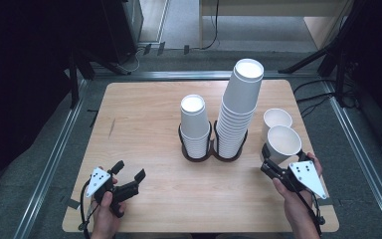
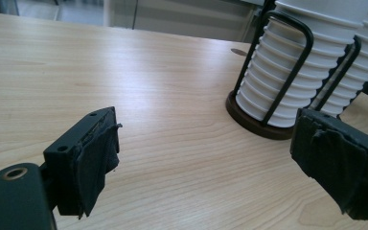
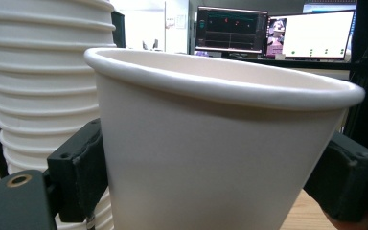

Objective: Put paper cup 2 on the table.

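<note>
Matt white paper cup (image 3: 211, 158), pale smooth wood table (image 1: 144, 124), black wire holder (image 2: 287, 72).

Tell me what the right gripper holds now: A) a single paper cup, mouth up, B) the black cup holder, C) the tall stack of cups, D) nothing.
A: the right gripper has its jaws pressed on both sides of one upright paper cup.

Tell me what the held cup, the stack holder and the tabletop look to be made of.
Cup in the right gripper: apparently paper, matte white, with a rolled rim. Stack holder: thin black loops, probably coated metal wire, on a dark brown round base whose material is unclear. Tabletop: pale wood grain with a soft sheen, either wood or laminate.
</note>
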`<state>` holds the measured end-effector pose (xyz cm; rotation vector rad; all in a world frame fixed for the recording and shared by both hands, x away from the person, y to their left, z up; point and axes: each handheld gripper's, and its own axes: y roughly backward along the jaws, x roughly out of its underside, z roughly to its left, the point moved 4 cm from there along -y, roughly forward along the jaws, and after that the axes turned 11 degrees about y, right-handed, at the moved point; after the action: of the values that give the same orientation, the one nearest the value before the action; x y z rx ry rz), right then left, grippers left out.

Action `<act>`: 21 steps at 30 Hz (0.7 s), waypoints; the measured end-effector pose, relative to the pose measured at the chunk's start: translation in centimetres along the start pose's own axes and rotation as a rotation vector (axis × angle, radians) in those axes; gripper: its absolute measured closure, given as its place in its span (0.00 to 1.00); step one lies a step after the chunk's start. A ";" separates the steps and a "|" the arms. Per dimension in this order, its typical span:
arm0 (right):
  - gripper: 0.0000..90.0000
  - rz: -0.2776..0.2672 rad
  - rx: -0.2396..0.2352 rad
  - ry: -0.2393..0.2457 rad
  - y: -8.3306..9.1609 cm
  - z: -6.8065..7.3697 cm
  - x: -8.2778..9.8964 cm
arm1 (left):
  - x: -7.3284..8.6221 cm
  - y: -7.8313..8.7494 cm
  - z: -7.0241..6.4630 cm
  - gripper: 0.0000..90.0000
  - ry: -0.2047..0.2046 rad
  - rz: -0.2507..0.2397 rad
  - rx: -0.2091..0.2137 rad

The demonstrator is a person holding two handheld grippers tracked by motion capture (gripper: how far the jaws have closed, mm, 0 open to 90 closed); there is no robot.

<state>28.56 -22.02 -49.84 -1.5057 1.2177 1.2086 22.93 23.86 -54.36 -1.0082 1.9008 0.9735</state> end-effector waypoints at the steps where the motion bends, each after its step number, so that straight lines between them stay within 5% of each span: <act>1: 0.15 0.002 0.001 -0.001 -0.1 0.0 0.1 | 0.0 0.1 0.1 0.11 0.004 -0.004 -0.001; 13: 0.15 0.042 -0.041 -0.004 -1.5 0.6 1.3 | -0.6 1.0 2.3 0.11 0.000 -0.035 -0.087; 21: 0.15 0.072 -0.054 -0.006 -2.9 1.1 1.8 | -0.8 1.3 2.9 0.11 0.012 -0.043 -0.097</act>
<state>31.39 -20.76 -51.67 -1.5078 1.2537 1.3017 22.90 27.07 -54.57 -1.1083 1.8495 1.0451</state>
